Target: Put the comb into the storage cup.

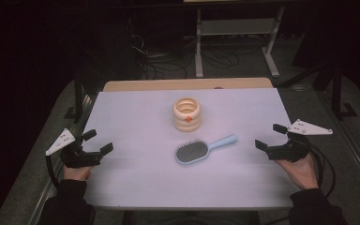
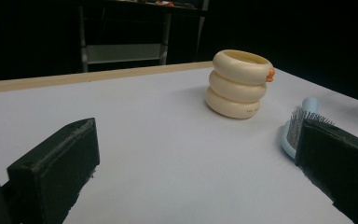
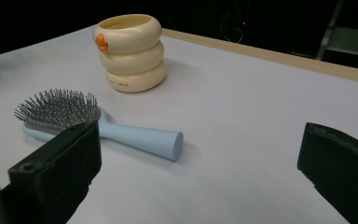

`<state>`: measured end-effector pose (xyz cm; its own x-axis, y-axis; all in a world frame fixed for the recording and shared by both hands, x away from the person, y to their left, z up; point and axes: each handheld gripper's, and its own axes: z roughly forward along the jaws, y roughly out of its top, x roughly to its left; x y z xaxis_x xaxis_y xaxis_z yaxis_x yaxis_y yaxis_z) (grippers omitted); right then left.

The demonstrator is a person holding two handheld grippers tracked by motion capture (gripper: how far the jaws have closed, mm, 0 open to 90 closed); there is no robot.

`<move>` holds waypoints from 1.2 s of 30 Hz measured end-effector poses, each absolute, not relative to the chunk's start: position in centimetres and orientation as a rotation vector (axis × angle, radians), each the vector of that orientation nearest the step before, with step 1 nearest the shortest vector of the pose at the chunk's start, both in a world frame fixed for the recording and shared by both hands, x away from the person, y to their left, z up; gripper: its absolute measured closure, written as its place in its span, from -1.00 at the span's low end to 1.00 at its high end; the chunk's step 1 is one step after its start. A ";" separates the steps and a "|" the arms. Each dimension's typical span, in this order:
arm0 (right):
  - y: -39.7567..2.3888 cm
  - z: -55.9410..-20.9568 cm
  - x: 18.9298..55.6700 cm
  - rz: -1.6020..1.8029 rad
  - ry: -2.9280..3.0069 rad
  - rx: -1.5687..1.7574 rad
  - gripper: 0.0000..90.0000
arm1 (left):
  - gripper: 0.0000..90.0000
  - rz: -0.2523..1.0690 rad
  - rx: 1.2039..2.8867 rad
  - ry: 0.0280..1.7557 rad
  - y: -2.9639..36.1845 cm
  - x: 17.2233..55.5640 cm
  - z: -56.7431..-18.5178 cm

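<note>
A cream ribbed holder (image 1: 186, 114) with a small orange knob stands upright near the middle of the white table top (image 1: 136, 173). Just in front of it lies a light blue hairbrush (image 1: 201, 150), bristles up, handle pointing to the right and away. My left gripper (image 1: 95, 142) rests open at the table's left edge, nothing between its jaws. At the right edge my right gripper (image 1: 270, 136) is open too and empty. The left gripper view has the holder (image 2: 239, 84) ahead and the brush (image 2: 298, 126) at right. From the right gripper, the brush (image 3: 98, 126) lies close, the holder (image 3: 130, 51) behind.
A wooden strip (image 1: 187, 84) runs along the table's far edge. Beyond it stand a metal rack (image 1: 236, 37) and loose cables on a dark floor. Wide bare table surface lies between both grippers and the brush.
</note>
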<state>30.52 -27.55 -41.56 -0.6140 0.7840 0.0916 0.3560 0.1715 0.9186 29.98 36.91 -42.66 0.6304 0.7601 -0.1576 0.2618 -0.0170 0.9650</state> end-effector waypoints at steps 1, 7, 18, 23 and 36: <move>-27.5 -41.6 30.5 1.432 2.050 1.077 -1.00 | -1.00 0.489 1.585 0.872 36.9 30.0 -42.7; -27.6 -41.4 30.3 1.438 2.037 1.070 -1.00 | -1.00 0.501 1.577 0.874 37.0 29.9 -42.6; -27.6 -41.3 30.2 1.447 2.033 1.066 -1.00 | -1.00 0.494 1.583 0.872 36.9 29.9 -42.7; -27.7 -41.3 30.2 1.448 2.024 1.072 -1.00 | -1.00 0.494 1.584 0.873 36.9 29.9 -42.7; -27.2 -41.0 30.2 1.418 2.072 1.068 -1.00 | -1.00 0.490 1.573 0.876 37.0 29.7 -42.7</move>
